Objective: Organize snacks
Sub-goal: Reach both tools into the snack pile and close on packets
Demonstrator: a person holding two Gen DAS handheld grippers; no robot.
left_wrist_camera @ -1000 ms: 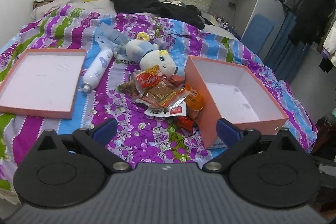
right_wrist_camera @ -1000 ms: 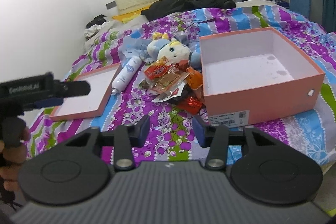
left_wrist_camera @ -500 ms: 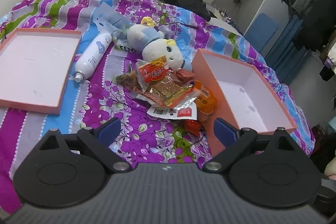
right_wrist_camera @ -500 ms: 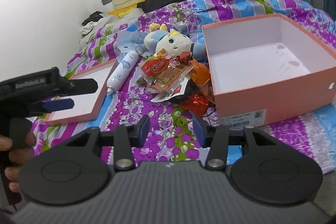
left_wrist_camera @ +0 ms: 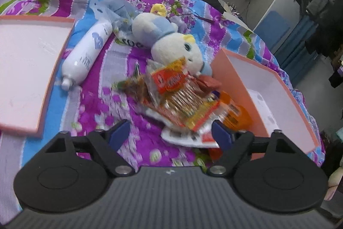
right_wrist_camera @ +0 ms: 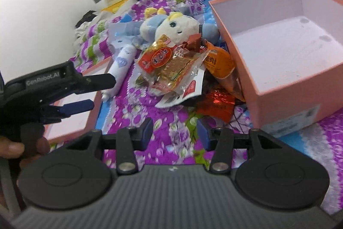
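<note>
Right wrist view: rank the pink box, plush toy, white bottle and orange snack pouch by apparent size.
1. pink box, largest by far, though also nearest the camera
2. plush toy
3. white bottle and orange snack pouch look alike; not ranked

Even indoor light, motion-blurred fisheye

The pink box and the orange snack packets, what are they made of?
Pink box: looks like stiff cardboard, matte, with thin straight walls, a white inside and a paper label on one side. Snack packets: probably thin plastic or foil film, since they are crinkled and shiny with glints.
</note>
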